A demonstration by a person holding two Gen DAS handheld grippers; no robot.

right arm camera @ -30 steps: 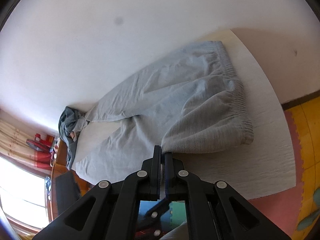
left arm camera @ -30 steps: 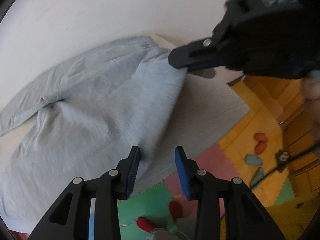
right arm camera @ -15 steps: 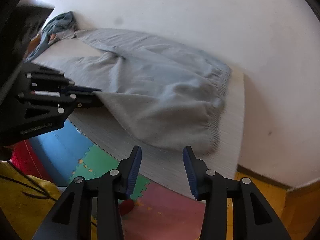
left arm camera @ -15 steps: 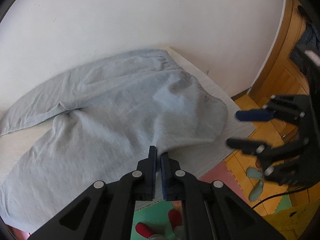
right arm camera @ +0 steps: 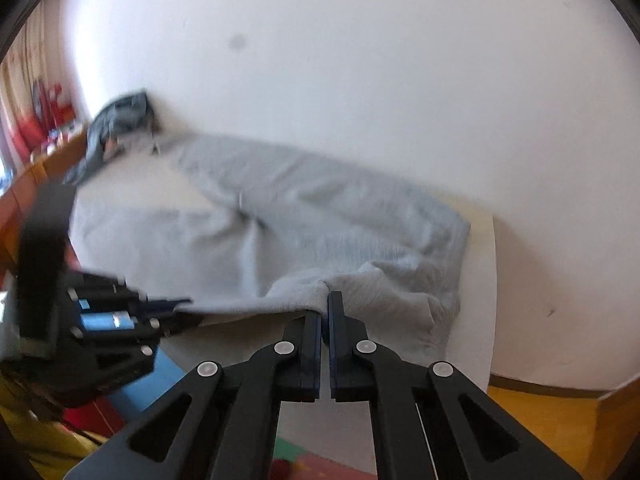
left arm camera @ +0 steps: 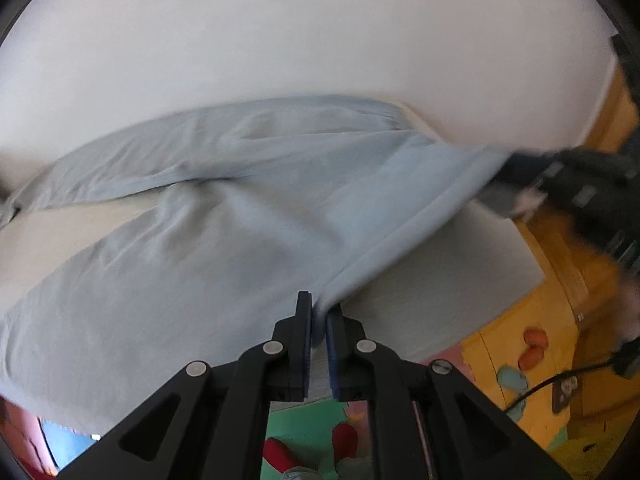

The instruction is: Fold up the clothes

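Trousers (left arm camera: 168,240) lengthwise along wall, waistband edge pinched by left gripper (left arm camera: 318,316) and right gripper (right arm camera: 325,308)

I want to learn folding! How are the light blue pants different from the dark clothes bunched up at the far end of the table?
The light blue pants are spread out wide; the dark clothes sit bunched in a heap by the wall. The pants are pale, the heap dark blue-grey. Both grippers, left and right, pinch the pants' edge; nothing touches the heap. Both lie on the white table.

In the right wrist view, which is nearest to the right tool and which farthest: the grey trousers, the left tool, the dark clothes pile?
1. Grey trousers: waistband pinched in the right tool.
2. Left tool: lower left, gripping the same edge.
3. Dark clothes pile: far left, by the wall.
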